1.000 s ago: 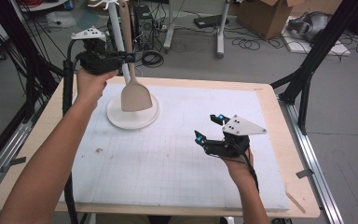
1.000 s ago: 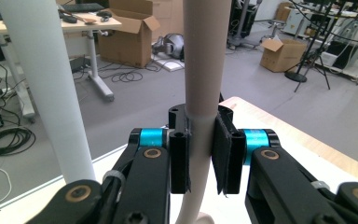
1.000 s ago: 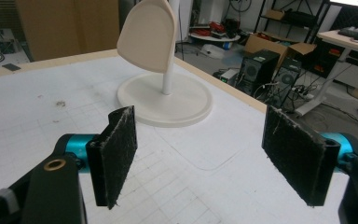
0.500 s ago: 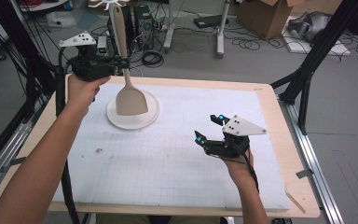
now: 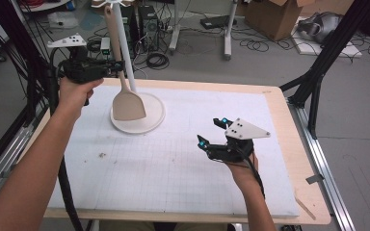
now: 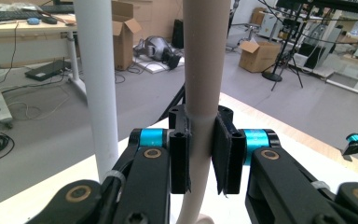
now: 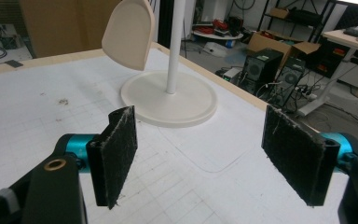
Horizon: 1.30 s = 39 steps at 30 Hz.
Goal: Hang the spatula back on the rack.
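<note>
Left claw point(image 5: 118, 66) clamped on handle of beige plastic spatula point(image 5: 126, 103), blade hanging just above round white stand base point(image 5: 151, 122). Spatula looks light, stiff, smooth; mid-handle grip best. Right claw point(image 5: 211, 132) open, idle, well apart from base

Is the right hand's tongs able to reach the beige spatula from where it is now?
Probably yes. The right tongs stand open over bare mat, and nothing lies between them and the spatula. The left tongs already clamp its handle beside the white stand, so the blade is the free part.
</note>
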Each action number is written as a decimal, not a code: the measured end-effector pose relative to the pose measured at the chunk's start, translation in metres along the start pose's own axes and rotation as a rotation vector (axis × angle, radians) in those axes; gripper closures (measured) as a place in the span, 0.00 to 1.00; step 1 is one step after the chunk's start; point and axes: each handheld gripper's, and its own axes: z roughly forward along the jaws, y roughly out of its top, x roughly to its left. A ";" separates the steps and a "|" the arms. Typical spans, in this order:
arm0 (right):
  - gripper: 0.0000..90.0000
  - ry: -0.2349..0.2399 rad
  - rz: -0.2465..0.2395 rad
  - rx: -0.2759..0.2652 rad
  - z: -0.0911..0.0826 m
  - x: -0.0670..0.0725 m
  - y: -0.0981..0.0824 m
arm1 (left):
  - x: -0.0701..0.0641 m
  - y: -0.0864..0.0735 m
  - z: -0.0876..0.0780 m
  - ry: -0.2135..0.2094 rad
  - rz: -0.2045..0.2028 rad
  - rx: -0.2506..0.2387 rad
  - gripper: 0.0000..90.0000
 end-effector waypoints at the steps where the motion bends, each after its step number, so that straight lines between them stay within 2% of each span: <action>1: 0.29 -0.003 0.002 0.001 0.000 0.000 0.000 | 0.001 0.000 0.000 -0.001 -0.006 -0.003 0.87; 5: 0.29 -0.001 -0.002 -0.002 0.000 -0.001 0.000 | 0.003 0.004 0.003 -0.006 0.002 0.020 0.87; 9: 0.29 0.000 -0.002 0.000 0.000 -0.001 -0.001 | 0.008 0.008 0.005 -0.013 -0.016 0.036 0.87; 13: 0.29 0.001 -0.003 0.000 -0.001 -0.001 -0.002 | 0.010 0.006 0.010 -0.007 -0.027 0.056 0.87; 16: 0.29 0.001 -0.003 0.004 -0.002 -0.002 -0.002 | 0.011 0.006 0.011 -0.002 -0.028 0.054 0.87; 21: 0.29 -0.008 0.004 -0.001 -0.003 -0.004 -0.005 | 0.009 0.001 0.010 0.013 0.001 0.028 0.85; 22: 0.29 -0.009 0.008 0.000 -0.004 -0.004 -0.005 | 0.010 -0.002 0.008 0.008 0.005 0.012 0.83; 23: 0.29 -0.009 0.010 0.007 -0.004 -0.004 -0.006 | 0.010 -0.006 0.005 0.013 -0.008 -0.013 0.75; 25: 0.29 -0.008 0.019 0.012 -0.005 -0.005 -0.008 | 0.009 -0.012 0.001 0.019 -0.011 -0.032 0.63; 28: 0.29 -0.019 0.030 0.029 -0.005 -0.007 -0.011 | 0.004 -0.028 -0.007 0.025 0.011 -0.085 0.48; 31: 0.29 -0.031 0.049 0.034 -0.005 -0.010 -0.017 | -0.003 -0.043 -0.015 0.037 0.036 -0.108 0.39; 33: 0.29 -0.041 0.063 0.039 -0.005 -0.012 -0.023 | -0.010 -0.058 -0.021 0.022 0.045 -0.124 0.31; 35: 0.29 -0.050 0.077 0.042 -0.005 -0.014 -0.029 | -0.016 -0.072 -0.026 0.027 0.063 -0.135 0.24; 37: 0.29 -0.057 0.087 0.048 -0.006 -0.015 -0.035 | -0.022 -0.085 -0.030 0.035 0.077 -0.131 0.19; 39: 0.28 -0.062 0.095 0.057 -0.006 -0.016 -0.040 | -0.027 -0.098 -0.035 0.037 0.079 -0.143 0.19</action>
